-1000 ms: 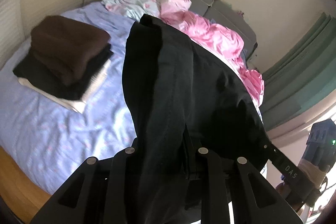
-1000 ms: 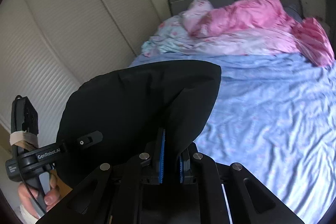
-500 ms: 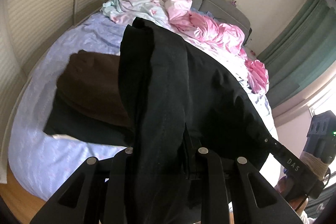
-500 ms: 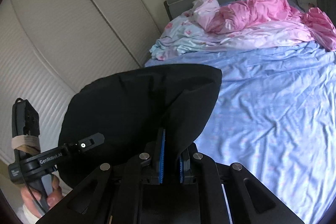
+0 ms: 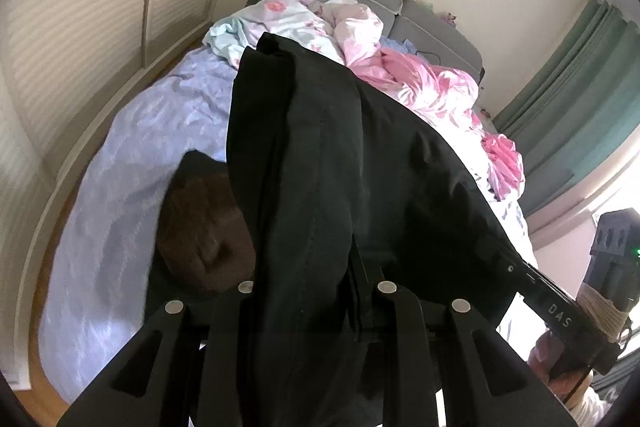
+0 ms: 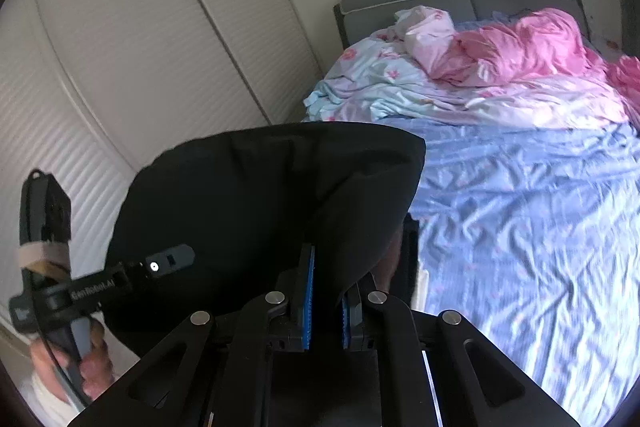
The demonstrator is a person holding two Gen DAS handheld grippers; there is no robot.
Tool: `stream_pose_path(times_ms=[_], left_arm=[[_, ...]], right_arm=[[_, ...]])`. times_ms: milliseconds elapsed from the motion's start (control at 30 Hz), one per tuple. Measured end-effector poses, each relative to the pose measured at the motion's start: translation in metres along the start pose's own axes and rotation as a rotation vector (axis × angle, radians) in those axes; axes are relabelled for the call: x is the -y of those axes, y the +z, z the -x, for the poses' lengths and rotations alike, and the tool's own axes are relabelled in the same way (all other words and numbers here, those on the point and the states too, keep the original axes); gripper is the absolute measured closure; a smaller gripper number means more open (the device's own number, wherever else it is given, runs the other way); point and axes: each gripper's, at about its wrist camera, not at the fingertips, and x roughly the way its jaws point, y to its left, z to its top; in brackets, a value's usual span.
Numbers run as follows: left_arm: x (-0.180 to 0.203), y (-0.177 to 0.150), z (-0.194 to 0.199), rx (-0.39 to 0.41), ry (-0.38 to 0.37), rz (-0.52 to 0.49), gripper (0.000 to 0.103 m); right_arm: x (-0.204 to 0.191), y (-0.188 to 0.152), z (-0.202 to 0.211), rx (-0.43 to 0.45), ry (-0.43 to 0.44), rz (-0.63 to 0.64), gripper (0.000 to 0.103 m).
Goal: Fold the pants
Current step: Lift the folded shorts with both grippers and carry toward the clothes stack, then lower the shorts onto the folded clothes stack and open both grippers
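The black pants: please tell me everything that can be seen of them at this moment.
The black pants are a dark, matte woven fabric with stitched seams, folded into several layers. They hang in the air above the blue bedsheet, draped over both tools. The left gripper and the right gripper are each shut on one part of the cloth. In the left wrist view they partly hide a brown folded garment that lies below.

White letters "DAS" run along the black body of the right gripper [image 5: 558, 311], just past the edge of the black pants [image 5: 340, 187] it holds. On the left gripper [image 6: 96, 285], beside those same pants, pale lettering reads roughly "GenRobot.AI", though blur softens it. Nothing else in the room carries writing I can read.
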Motion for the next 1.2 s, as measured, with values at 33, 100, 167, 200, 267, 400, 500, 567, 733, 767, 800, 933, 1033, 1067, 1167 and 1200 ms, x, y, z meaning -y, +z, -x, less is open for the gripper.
stream_pose_path(times_ms=[33,100,167,200,267,400,500,567,733,767,800,933,1033,1067,1167,1200], left_arm=[[-0.007,0.004,-0.002,-0.004,-0.001,-0.001,0.080],[-0.020,0.015,-0.012,-0.020,-0.003,-0.002,0.080],[-0.031,0.025,-0.027,-0.044,0.001,-0.004,0.080],[-0.036,0.027,-0.033,-0.057,0.000,0.000,0.080],[-0.047,0.030,-0.047,-0.086,-0.001,0.019,0.080],[-0.059,0.029,-0.070,-0.128,0.012,0.030,0.079],[-0.068,0.028,-0.086,-0.163,0.019,0.037,0.079],[-0.072,0.025,-0.093,-0.186,0.030,0.025,0.078],[-0.078,0.026,-0.098,-0.203,0.187,-0.049,0.058],[-0.080,0.026,-0.094,-0.186,0.233,-0.064,0.058],[-0.082,0.027,-0.091,-0.172,0.274,-0.075,0.052],[-0.103,0.021,-0.086,-0.188,0.282,-0.021,0.046],[-0.107,0.009,-0.087,-0.199,0.313,-0.020,0.046],[-0.107,0.005,-0.086,-0.202,0.324,-0.019,0.045],[-0.110,-0.006,-0.083,-0.207,0.335,-0.005,0.040],[-0.110,-0.009,-0.081,-0.208,0.339,-0.002,0.040]], right_arm=[[-0.002,0.004,-0.007,-0.003,0.001,0.004,0.092],[-0.009,0.010,-0.023,-0.015,-0.010,0.013,0.092],[-0.011,0.016,-0.040,-0.036,-0.021,0.016,0.092],[-0.011,0.018,-0.048,-0.045,-0.026,0.014,0.092],[-0.008,0.019,-0.064,-0.068,-0.037,0.005,0.092],[-0.003,0.017,-0.091,-0.104,-0.064,0.010,0.092],[0.003,0.013,-0.107,-0.138,-0.086,0.012,0.092],[0.007,0.009,-0.113,-0.155,-0.099,0.005,0.092],[0.010,0.001,-0.124,-0.188,-0.123,0.000,0.092],[0.011,0.000,-0.125,-0.192,-0.131,-0.001,0.092],[0.012,0.000,-0.125,-0.196,-0.134,-0.006,0.092],[0.019,-0.001,-0.130,-0.222,-0.131,-0.058,0.087],[0.021,-0.008,-0.131,-0.257,-0.157,-0.083,0.059],[0.022,-0.012,-0.130,-0.264,-0.168,-0.088,0.053],[0.028,-0.025,-0.121,-0.280,-0.170,-0.109,0.047],[0.030,-0.028,-0.118,-0.284,-0.170,-0.121,0.044]])
